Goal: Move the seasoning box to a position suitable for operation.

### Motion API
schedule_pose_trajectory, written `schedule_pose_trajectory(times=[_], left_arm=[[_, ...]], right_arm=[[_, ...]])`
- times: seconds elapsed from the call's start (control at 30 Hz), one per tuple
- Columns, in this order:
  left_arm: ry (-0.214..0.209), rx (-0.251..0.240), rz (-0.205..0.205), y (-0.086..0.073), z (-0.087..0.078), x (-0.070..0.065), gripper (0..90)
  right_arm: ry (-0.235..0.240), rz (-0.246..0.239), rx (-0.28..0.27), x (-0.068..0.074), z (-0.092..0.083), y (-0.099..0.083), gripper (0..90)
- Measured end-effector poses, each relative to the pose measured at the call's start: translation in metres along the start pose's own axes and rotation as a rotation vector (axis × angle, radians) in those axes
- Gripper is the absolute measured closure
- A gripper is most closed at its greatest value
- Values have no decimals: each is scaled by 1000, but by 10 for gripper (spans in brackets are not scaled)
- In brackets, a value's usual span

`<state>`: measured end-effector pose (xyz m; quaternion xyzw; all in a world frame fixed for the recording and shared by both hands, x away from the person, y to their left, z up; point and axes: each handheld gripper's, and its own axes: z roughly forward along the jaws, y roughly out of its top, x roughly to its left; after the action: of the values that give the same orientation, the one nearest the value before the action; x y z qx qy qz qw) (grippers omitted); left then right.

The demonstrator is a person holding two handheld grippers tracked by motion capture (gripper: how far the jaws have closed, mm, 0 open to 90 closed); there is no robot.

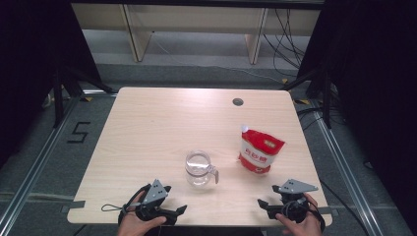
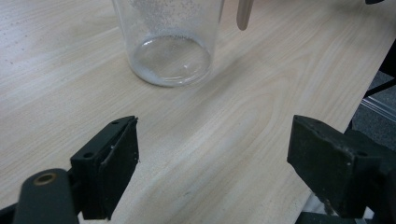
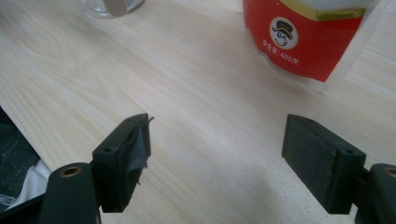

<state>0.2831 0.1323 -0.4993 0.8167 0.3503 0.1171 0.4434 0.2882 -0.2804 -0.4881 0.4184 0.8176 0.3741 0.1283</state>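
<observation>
Both tongs, left [image 2: 215, 158] and right [image 3: 217, 158], gape empty; glass jug [image 2: 170, 42] ahead of left.

Your left gripper [image 1: 178, 210] and right gripper [image 1: 260, 203] are black, each topped by a grey three-cornered plate, with square dark pads and brass-ringed screw holes.

A clear glass jug [image 1: 200, 169] and a red-and-white pouch [image 1: 260, 149] with a gold band stand on pale woodgrain table [image 1: 162, 128].

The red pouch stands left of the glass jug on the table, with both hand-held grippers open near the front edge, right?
Not quite: the high view shows the red pouch right of the glass jug. Both hand-held grippers, left and right, are open near the table's front edge.
</observation>
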Motion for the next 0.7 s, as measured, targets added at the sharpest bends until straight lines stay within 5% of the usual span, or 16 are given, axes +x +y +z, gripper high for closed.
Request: schedule_pose_trajectory(times=[0.1, 0.47, 0.7], left_arm=[[1, 16, 20, 0, -1, 1, 163], [-3, 22, 36, 3, -3, 1, 173], [-15, -31, 15, 11, -4, -6, 235]], right_arm=[[-2, -52, -17, -5, 1, 1, 246], [-13, -33, -7, -2, -1, 1, 246], [-12, -22, 3, 0, 1, 1, 241]])
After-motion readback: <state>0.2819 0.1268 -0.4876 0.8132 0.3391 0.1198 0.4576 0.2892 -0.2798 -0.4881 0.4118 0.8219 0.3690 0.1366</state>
